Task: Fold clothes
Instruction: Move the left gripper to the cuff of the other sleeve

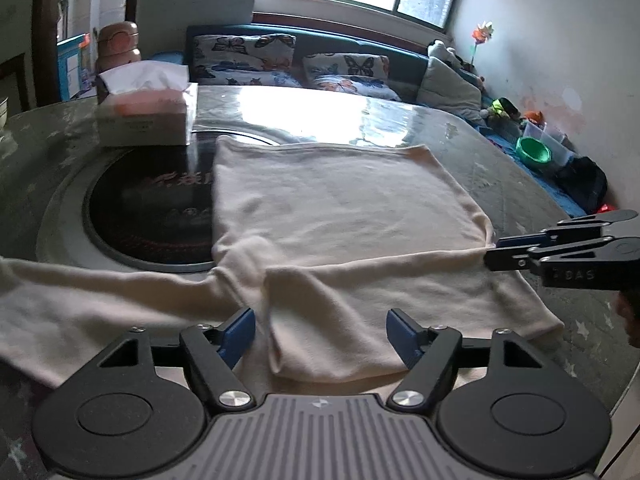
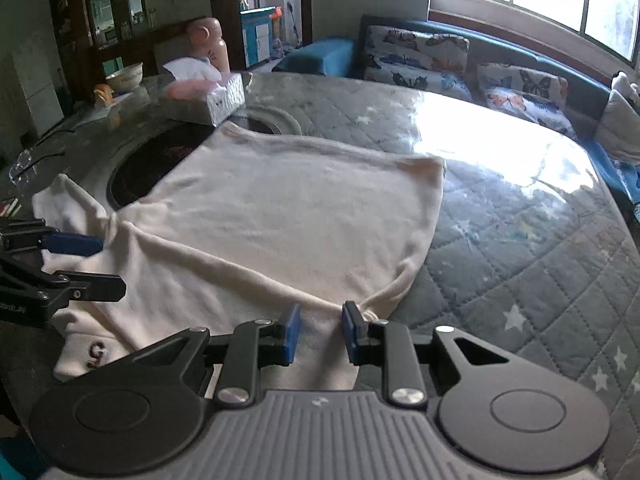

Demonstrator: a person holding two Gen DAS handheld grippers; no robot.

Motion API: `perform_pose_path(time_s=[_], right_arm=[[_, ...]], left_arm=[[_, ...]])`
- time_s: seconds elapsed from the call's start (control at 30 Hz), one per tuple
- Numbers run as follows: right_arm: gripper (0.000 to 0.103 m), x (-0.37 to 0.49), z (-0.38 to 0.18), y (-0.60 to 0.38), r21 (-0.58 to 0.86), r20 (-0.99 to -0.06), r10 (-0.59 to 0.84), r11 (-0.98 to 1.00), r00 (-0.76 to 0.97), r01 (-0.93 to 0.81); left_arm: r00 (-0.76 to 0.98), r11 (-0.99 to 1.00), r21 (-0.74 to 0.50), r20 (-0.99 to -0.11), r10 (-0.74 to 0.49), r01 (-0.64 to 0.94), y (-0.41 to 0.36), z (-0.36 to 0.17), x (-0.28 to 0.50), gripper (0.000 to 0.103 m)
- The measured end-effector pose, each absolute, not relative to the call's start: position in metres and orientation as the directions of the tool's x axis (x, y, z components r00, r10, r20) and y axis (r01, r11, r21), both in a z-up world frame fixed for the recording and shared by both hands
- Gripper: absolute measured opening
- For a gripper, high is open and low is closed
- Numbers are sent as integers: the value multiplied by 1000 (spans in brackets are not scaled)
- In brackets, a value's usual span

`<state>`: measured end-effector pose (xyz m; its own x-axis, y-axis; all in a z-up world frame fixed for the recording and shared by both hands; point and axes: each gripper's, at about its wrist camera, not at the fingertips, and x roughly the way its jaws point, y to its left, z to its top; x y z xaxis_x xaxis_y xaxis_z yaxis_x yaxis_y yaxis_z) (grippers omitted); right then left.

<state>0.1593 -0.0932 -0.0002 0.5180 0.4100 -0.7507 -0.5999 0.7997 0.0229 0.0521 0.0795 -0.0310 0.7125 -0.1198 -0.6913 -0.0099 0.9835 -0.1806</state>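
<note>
Left tool [image 1: 320,334] spread over cream sweater [image 1: 340,204]; right tool [image 2: 320,330] parted at fold edge. Grip both ends level before lifting.

left gripper [image 1: 321,334] held low & level, jaws wide apart, blue pads [image 1: 239,334] facing each other. right gripper [image 2: 319,332] also low, pointing fwd, jaws partly open w/ a narrower gap btwn its pads [image 2: 291,332].

Left wrist view: low, close, facing the sofa [image 1: 360,46]. Right wrist view: low, angled leftward. Both share the cream garment [image 1: 340,200]
</note>
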Motion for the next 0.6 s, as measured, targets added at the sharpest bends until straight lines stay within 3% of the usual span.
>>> perform_pose_path(time_s=[0.13,0.27,0.6], right_arm=[[23,147,8,-89,16,-751,429,773,502,-635],[23,141,-3,-81,4,-779,411,759,474,-651],[23,135,8,-38,-3,-755,481,677,446,-736]], left_arm=[[714,984,-174,-694,-96,-37,85,-31,47,63],[712,988,-143,-700,-54,-65,89,-33,43,48],[709,985,-121,-706,3,-125,107,-28,32,48]])
